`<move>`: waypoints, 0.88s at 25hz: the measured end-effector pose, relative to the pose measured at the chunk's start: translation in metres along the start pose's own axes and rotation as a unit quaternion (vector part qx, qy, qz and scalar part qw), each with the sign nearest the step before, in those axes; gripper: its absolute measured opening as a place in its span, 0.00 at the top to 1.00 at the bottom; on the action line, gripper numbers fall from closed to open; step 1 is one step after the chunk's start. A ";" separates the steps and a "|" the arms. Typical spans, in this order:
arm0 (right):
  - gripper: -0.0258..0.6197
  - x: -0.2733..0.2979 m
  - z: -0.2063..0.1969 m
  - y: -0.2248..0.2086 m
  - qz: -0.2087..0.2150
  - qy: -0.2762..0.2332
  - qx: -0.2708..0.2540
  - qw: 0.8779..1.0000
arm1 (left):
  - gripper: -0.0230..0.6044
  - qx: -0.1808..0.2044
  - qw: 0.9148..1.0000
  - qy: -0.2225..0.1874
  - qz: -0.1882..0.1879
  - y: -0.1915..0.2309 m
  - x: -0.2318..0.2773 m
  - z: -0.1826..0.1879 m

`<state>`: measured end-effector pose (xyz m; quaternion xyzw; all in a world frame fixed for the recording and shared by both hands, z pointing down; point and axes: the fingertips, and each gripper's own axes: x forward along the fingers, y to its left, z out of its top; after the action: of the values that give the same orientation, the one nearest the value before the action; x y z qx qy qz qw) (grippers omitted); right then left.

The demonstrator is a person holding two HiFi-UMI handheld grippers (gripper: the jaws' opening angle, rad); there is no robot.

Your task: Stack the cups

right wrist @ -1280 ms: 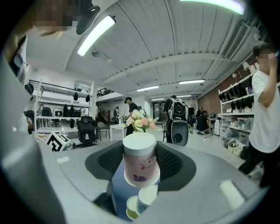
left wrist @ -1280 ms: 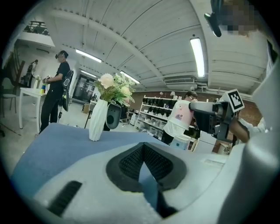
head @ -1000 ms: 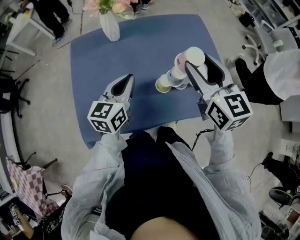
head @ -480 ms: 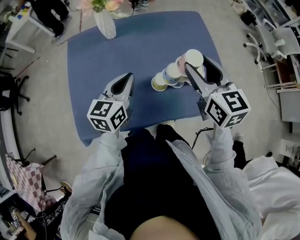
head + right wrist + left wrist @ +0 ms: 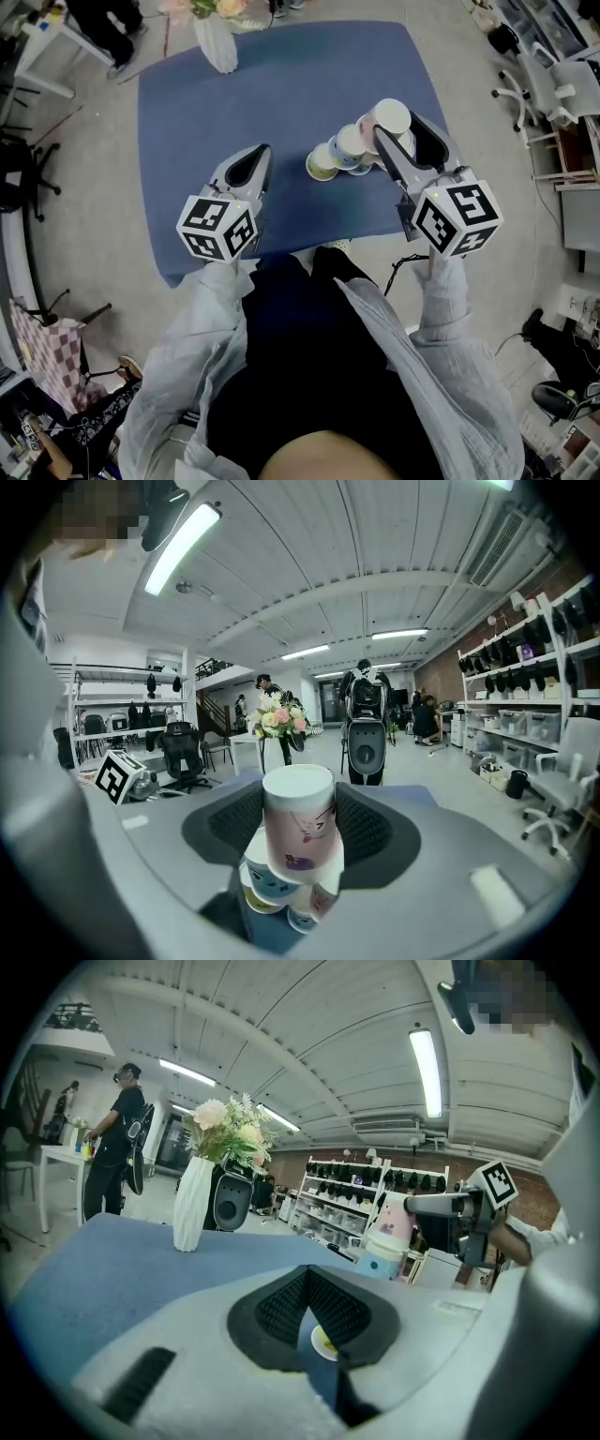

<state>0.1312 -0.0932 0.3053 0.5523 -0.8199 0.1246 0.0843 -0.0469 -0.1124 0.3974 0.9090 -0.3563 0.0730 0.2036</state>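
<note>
Several paper cups stand upside down in a small pile on the blue table (image 5: 281,84): a yellow-marked cup (image 5: 322,163), a blue-marked cup (image 5: 349,145), others behind them. On top is a pink cup (image 5: 390,116) (image 5: 300,822), resting on the blue-marked cup (image 5: 267,878). My right gripper (image 5: 401,131) (image 5: 300,799) is shut on the pink cup, a pad on each side. My left gripper (image 5: 251,159) (image 5: 307,1274) hovers left of the pile, shut and holding nothing. From the left gripper view the pink cup (image 5: 394,1227) shows on top of the pile.
A white vase with flowers (image 5: 216,42) (image 5: 194,1202) stands at the table's far left corner. Office chairs (image 5: 539,75) are on the floor to the right. A person (image 5: 112,1147) stands at a white table in the far background.
My right gripper with the pink cup has sunk slightly onto the pile. A person in white at the right edge has left the view. The left gripper has kept still.
</note>
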 end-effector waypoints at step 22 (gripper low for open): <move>0.52 -0.091 -0.040 -0.077 0.029 -0.061 0.061 0.996 | 0.97 -0.001 0.999 -0.023 0.042 -0.066 0.009 -0.023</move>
<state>0.2364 -0.0287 0.3275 0.5390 -0.8301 0.1428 -0.0036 0.0045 -0.0644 0.3999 0.8944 -0.3987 0.0601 0.1934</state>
